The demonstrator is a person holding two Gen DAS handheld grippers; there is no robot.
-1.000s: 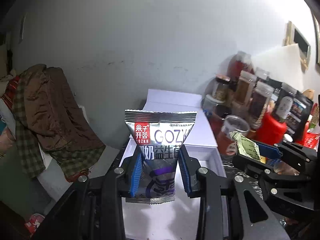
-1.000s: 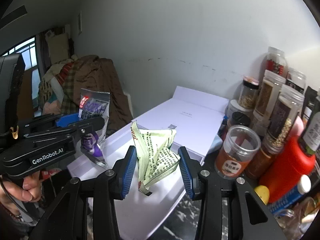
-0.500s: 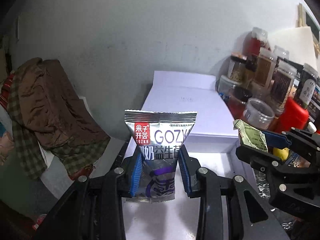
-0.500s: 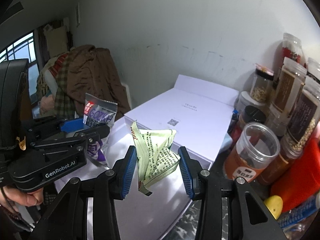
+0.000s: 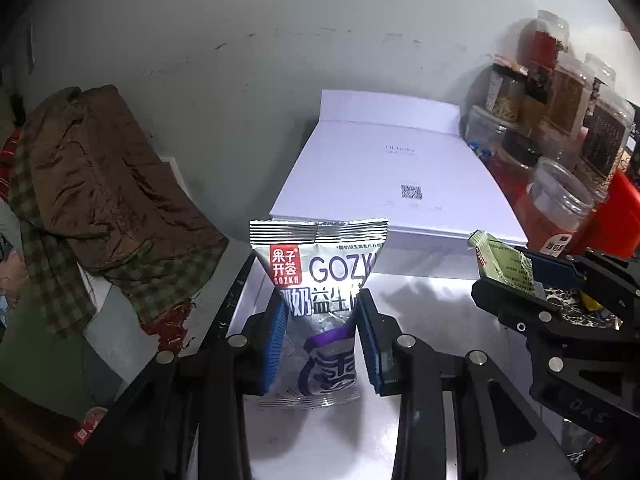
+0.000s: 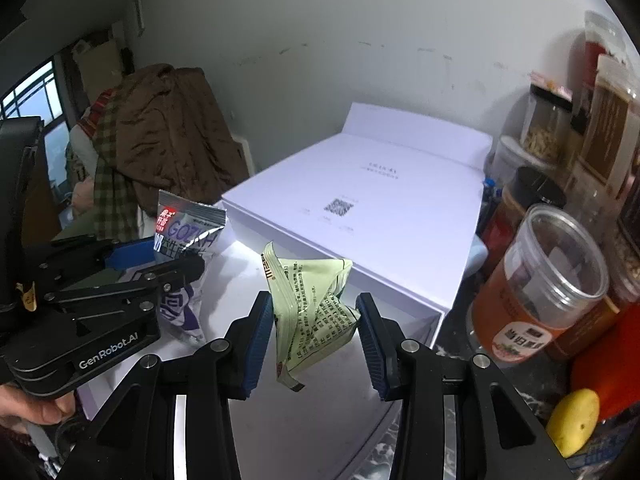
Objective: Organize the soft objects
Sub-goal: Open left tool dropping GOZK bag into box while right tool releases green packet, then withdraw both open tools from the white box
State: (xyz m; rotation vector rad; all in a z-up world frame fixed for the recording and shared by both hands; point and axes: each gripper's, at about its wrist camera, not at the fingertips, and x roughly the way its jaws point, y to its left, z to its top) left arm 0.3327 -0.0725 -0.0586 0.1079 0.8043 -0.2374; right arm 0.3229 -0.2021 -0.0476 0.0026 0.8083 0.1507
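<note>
silver snack packet (image 5: 320, 300) pinched between left fingers (image 5: 275, 344), green packet (image 6: 316, 312) between right fingers (image 6: 370, 340)

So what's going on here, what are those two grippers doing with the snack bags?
A person is holding a gripper in each hand, each clamped on a soft snack packet. The left gripper pinches a silver packet, and the right gripper pinches a crumpled pale green packet. Both packets hang over the open white box, whose lid is folded back toward the wall. Neither packet is set down in it yet. Jars crowd the right side.
</note>
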